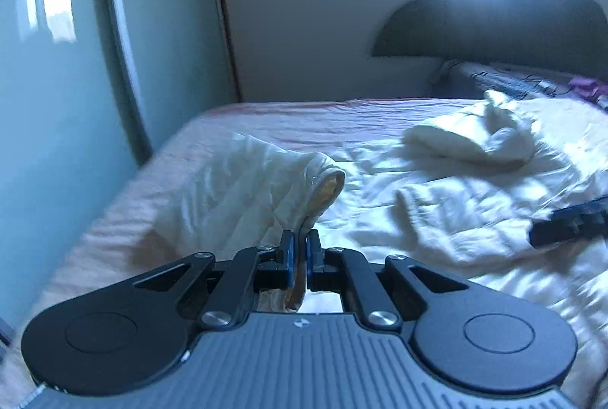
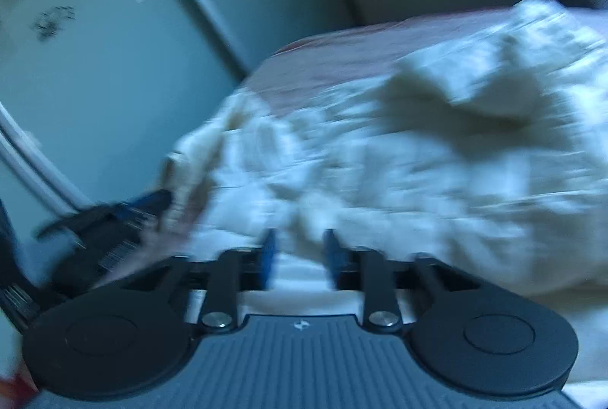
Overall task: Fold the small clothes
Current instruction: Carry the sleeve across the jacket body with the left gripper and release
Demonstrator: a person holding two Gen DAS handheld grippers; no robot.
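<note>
Pinching a hemmed edge of the small, wrinkled white cotton garment [image 1: 243, 188], the left gripper [image 1: 300, 245] is pressing its blue-padded fingers [image 1: 287, 253] together on the fabric, likely so that this corner can be drawn over for a fold. That garment is trailing from the grip onto the pale pink bed sheet [image 1: 296, 120], just beside more crumpled white cloth [image 1: 467, 139]. In the blurred right wrist view, the right gripper [image 2: 300, 249] is standing spread above white fabric, gripping nothing, probably ready for another corner. No containers are showing anywhere.
</note>
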